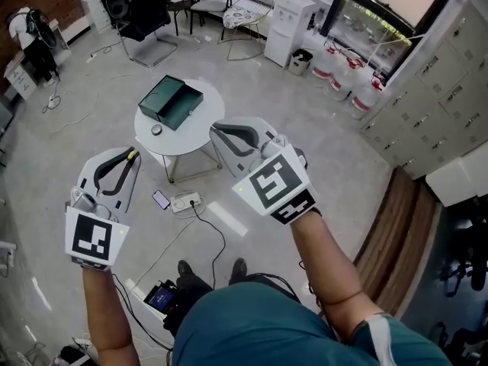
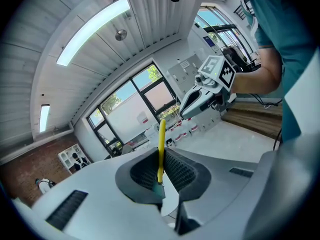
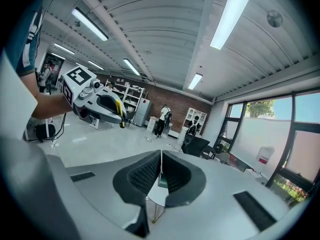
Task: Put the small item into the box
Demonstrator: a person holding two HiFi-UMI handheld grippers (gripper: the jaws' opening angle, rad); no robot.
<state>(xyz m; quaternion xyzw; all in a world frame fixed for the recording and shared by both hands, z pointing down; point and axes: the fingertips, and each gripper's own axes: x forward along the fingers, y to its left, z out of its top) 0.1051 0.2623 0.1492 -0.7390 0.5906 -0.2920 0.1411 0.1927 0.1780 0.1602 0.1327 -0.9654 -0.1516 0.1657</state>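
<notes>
A dark green box (image 1: 171, 101) lies open on a small round white table (image 1: 191, 139) on the floor well below me. The small item (image 1: 156, 130), a grey round thing, rests on the table just in front of the box. My left gripper (image 1: 134, 156) is held high above the floor, to the table's near left, jaws shut, with a thin yellow strip (image 2: 161, 149) standing up at their tips. The right gripper (image 1: 214, 130) hovers over the table's near right edge, jaws together with nothing in them (image 3: 161, 156). Both are far above the item.
On the floor beside the table lie a phone (image 1: 161, 199) and a power strip (image 1: 187, 202) with a cable running toward my feet. Chairs (image 1: 149, 14), a water dispenser (image 1: 290, 25) and water bottles (image 1: 335, 71) stand beyond. Lockers line the right wall.
</notes>
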